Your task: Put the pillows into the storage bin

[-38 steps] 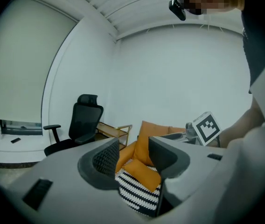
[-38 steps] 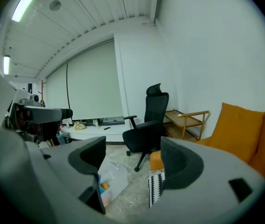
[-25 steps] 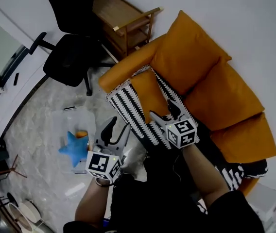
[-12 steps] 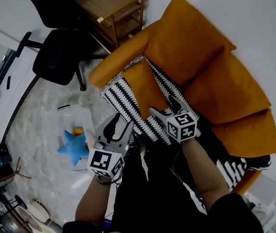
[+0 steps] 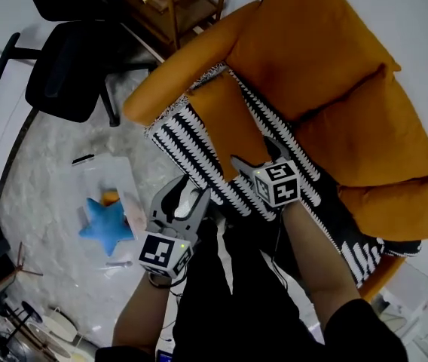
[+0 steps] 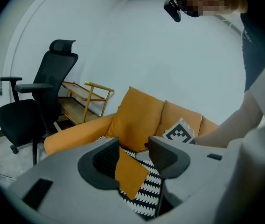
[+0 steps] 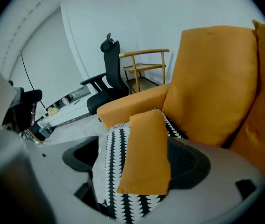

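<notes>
Your left gripper (image 5: 182,200) was open and empty. Your right gripper (image 5: 257,155), jaws just widening, framed the ungripped orange pillow (image 5: 225,127) by the sofa (image 5: 327,66) seat's front edge, well apart from the floor bin (image 5: 116,178)

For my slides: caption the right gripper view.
Right claw, jaws apart and just opening wider, frames the orange pillow between them on the black-and-white throw over the sofa.

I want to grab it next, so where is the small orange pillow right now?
In the head view, the small orange pillow lies on the black-and-white throw on the sofa, next to the armrest and in front of a back cushion.
</notes>
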{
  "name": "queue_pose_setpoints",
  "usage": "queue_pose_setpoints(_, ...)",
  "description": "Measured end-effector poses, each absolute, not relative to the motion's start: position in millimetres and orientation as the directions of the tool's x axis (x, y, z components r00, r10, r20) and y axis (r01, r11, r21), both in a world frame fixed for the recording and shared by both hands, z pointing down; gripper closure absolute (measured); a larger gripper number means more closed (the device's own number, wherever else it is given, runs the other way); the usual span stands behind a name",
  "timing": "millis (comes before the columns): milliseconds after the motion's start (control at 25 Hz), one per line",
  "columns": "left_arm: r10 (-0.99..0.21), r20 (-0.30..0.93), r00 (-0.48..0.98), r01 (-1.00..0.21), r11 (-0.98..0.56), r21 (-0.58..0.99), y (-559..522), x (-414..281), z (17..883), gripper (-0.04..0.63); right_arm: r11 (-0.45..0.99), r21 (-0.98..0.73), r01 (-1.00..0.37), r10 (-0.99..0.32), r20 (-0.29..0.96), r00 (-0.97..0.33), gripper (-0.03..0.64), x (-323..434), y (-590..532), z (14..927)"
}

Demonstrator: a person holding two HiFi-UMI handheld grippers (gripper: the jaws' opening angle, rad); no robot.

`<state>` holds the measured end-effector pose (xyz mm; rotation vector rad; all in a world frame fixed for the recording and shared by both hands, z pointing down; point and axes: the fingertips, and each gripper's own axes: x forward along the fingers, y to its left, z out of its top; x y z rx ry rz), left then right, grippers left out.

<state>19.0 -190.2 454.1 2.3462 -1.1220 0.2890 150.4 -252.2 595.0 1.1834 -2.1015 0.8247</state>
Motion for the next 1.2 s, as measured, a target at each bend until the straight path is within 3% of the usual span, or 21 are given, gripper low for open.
queue_pose_setpoints(200, -0.630, 0.420, 0.653, -0.757, -0.520, 0.396, -197.1, 9.1, 505.7, 0.413, 0.416, -0.179, -0.891, -0.456, 0.807, -0.375, 0.133, 140.1, -269.7, 664.4)
queue_pose_setpoints(440, -0.603, 0.442, 0.664, -0.747, -0.507, 0.431, -204.6, -2.7, 556.5, 0.413, 0.468, -0.041, -0.883, -0.389, 0.887, -0.247, 0.064, 133.0, -285.1, 749.4)
queue_pose_setpoints(720, -0.586, 0.479, 0.654, -0.755, -0.466, 0.461, -206.2, -11.3, 586.3, 0.413, 0.439, 0.015, -0.898, -0.386, 0.906, -0.174, 0.031, 131.7, -290.2, 787.9)
queue_pose_setpoints(960, -0.585, 0.478, 0.655, -0.754, -0.460, 0.469, -214.9, -12.9, 592.4, 0.413, 0.451, 0.029, -0.892, -0.380, 0.911, -0.163, 0.075, 133.9, -292.0, 789.9)
queue_pose_setpoints(1200, -0.598, 0.458, 0.658, -0.750, -0.465, 0.470, -218.2, -8.2, 587.7, 0.413, 0.453, -0.027, -0.891, -0.334, 0.922, -0.198, 0.202, 137.2, -291.4, 789.6)
